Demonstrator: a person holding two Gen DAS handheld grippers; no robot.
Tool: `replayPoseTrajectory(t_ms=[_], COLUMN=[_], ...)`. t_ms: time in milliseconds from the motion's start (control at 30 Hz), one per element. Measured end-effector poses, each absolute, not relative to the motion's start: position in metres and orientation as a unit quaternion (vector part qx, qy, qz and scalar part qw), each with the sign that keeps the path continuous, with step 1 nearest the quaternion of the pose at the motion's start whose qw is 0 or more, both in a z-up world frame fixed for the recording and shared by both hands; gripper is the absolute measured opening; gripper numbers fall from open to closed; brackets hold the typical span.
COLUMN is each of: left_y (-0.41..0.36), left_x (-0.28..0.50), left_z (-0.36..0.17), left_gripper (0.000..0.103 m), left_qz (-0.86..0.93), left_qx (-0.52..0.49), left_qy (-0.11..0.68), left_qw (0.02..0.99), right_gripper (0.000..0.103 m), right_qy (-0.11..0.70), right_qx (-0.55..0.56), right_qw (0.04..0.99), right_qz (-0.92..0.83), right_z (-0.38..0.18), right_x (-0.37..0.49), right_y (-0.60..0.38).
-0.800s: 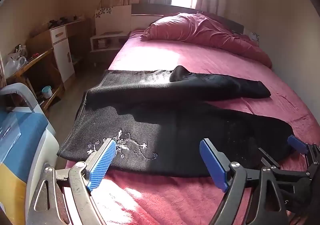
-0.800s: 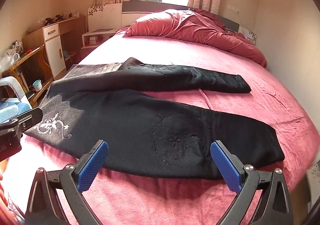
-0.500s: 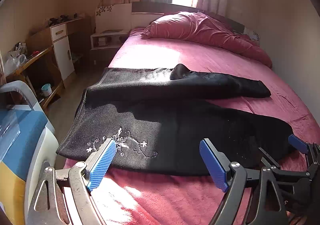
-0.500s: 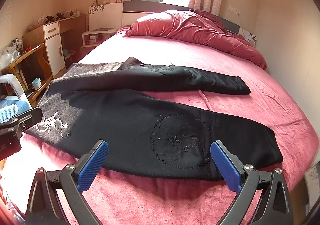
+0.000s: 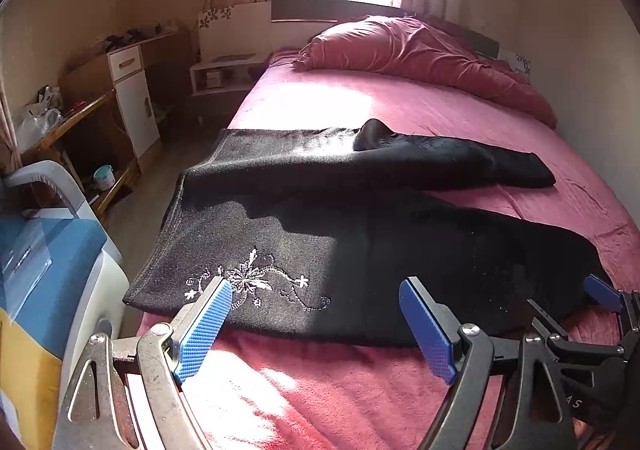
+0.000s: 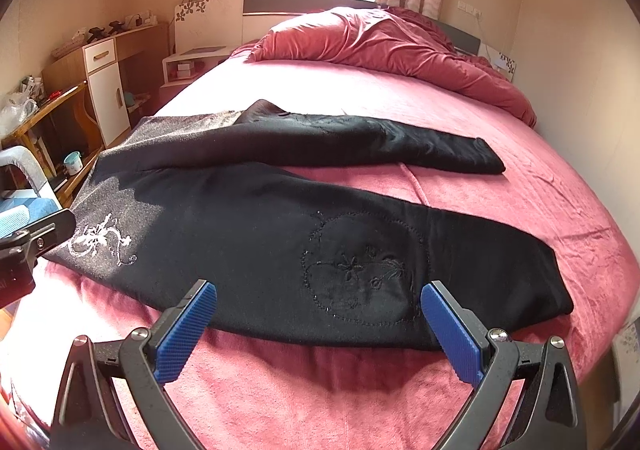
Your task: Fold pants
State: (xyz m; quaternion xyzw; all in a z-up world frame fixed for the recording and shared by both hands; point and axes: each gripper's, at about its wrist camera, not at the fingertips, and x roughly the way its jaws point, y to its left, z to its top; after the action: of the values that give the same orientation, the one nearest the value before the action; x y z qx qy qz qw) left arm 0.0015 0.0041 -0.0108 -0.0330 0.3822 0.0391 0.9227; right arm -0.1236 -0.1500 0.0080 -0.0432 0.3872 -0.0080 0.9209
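We hold both the left gripper [image 5: 316, 324] and right gripper [image 6: 318, 330] spread wide and empty, just short of the black pants [image 6: 280, 234] spread on the bed [image 6: 520, 186].

You are holding the left gripper [image 5: 316, 326] with its blue-padded jaws spread wide at the bottom of the frame, gripping nothing. The black embroidered pants [image 5: 360, 234] are lying across the frame's middle on the pink-sheeted bed [image 5: 320, 390], with the right gripper [image 5: 600, 314] showing at lower right.

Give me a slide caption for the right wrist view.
Open right claw hovers over black pants spread on a pink bed.
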Motion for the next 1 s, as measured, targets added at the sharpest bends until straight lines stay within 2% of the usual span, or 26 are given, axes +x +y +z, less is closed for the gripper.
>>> replayPoseTrajectory(t_ms=[1000], left_y=[0.01], left_x=[-0.002], left_z=[-0.01], left_gripper=[0.088], left_qz=[0.045], left_qx=[-0.029], left_qy=[0.399], left_qw=[0.916], right_gripper=[0.103], right_qy=[0.408], right_qx=[0.011], right_qw=[0.913], right_qz=[-0.011], right_z=[-0.007], right_x=[-0.121], right_y=[-0.167])
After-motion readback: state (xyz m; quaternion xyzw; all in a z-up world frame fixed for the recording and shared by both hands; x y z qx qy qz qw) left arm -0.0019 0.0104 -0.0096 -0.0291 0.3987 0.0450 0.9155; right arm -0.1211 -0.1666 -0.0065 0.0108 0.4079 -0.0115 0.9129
